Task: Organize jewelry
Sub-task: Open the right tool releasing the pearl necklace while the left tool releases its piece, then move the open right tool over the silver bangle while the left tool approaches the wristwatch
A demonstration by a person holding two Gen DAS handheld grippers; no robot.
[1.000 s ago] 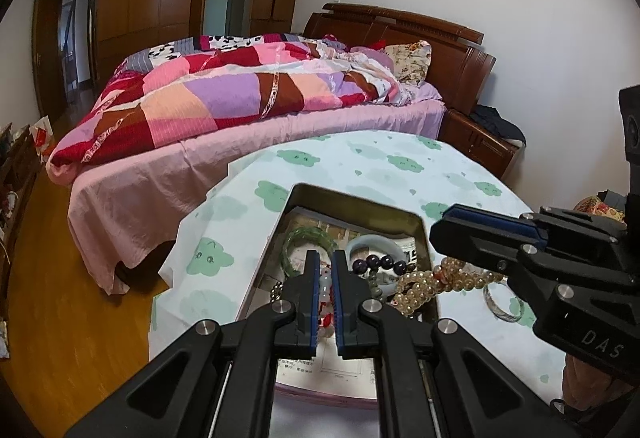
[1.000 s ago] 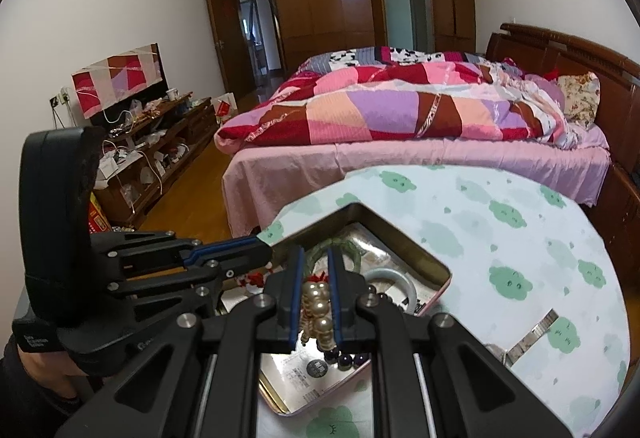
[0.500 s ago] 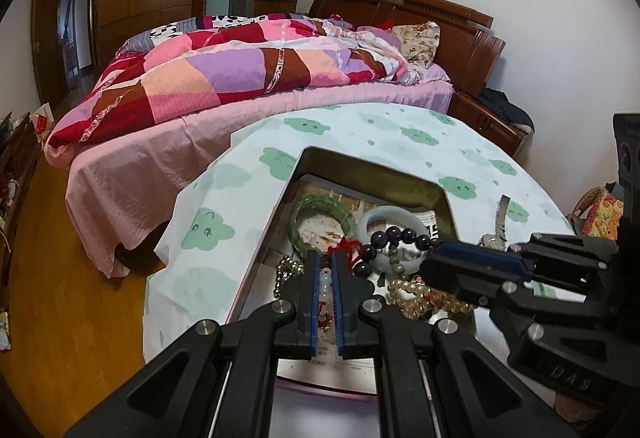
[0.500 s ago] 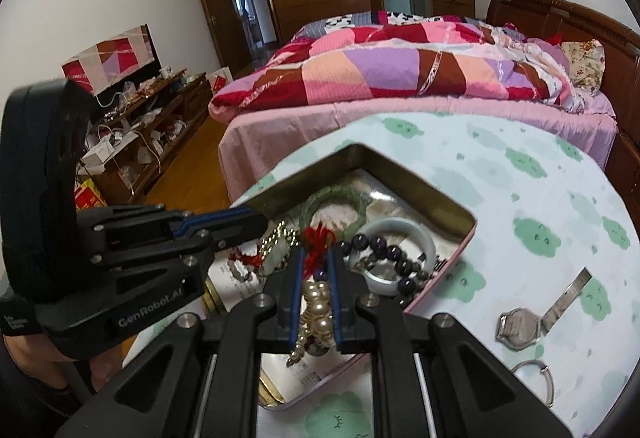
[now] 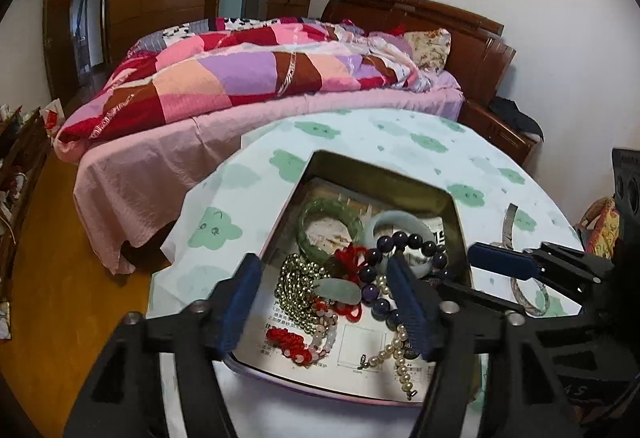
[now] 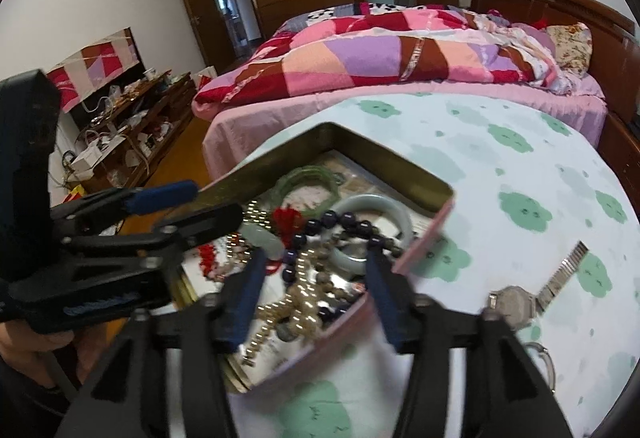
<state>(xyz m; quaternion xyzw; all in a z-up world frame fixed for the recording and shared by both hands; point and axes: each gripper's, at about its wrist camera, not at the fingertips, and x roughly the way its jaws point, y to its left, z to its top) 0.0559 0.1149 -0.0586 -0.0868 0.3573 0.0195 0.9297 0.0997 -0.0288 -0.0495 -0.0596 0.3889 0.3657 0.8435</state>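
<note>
- Your right gripper (image 6: 316, 278) covers part of the watch (image 6: 516, 304) (only its case and one strap show).
- The pearl strand (image 6: 280, 314) looks blurred.
- The bangle (image 5: 532, 296) on the tablecloth is half hidden behind that gripper in the left wrist view.

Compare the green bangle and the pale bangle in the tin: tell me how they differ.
The green bangle is mottled mid-green; the pale bangle is milky whitish-green. The green bangle looks thinner in its band, the pale bangle thicker. The green bangle lies uncovered nearer the tin's far corner; the pale bangle has dark purple beads draped across it. Both are plain closed rings lying flat in the tin, side by side.
</note>
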